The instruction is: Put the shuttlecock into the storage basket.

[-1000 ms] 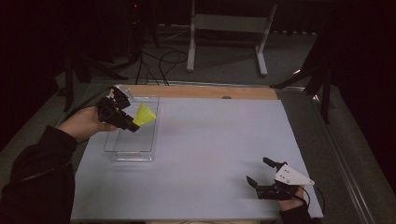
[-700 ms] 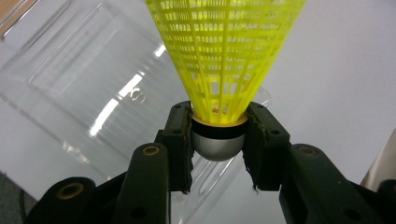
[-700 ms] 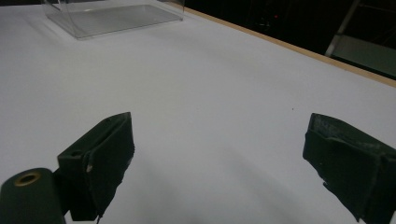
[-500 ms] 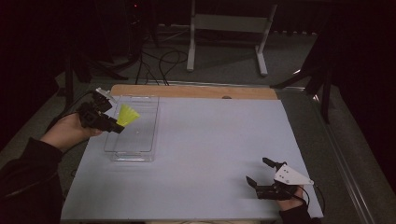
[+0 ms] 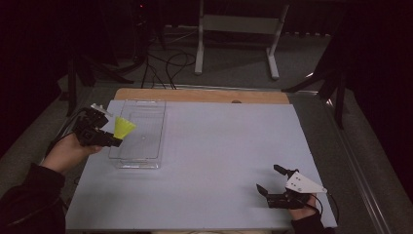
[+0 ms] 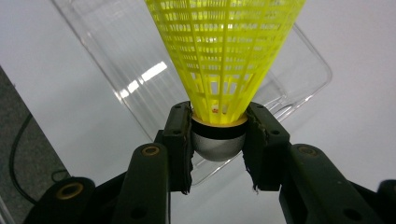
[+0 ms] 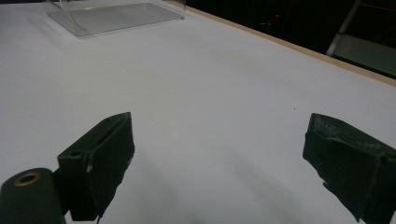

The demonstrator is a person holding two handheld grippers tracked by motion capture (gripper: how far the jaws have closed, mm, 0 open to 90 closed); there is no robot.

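Two black jaws of the left gripper (image 6: pixel 218 140) are clamping the rounded grey cork of a yellow shuttlecock (image 6: pixel 226 60), one pad pressing on each side of it. The mesh skirt is flaring away from the jaws, wide end outward. In the left gripper view the clear plastic bin (image 6: pixel 299 74) is lying behind and below the shuttlecock, on the pale table (image 6: pixel 355 37).

In the high view the shuttlecock (image 5: pixel 123 127) is hanging just at the left long wall of the bin (image 5: pixel 141 141), its skirt pointing toward the bin; whether it is over the rim or just outside it cannot be told. The left gripper (image 5: pixel 111 135) is sitting just left of the bin, off that side of the sheet, with the person's left hand (image 5: pixel 68 153) wrapped round its body and a dark sleeve (image 5: pixel 29 204) trailing toward the near edge.

The jaws of the right gripper (image 7: pixel 219 158) are standing wide apart with nothing between them, only bare table (image 7: pixel 210 93) beneath. In the high view the right gripper (image 5: pixel 272 181) is resting well apart from the bin, toward the near right corner of the table (image 5: pixel 219 161), a grey three-cornered plate (image 5: pixel 303 183) on top of it. From the right gripper view the bin (image 7: pixel 116 14) is showing far off, beyond the jaws.
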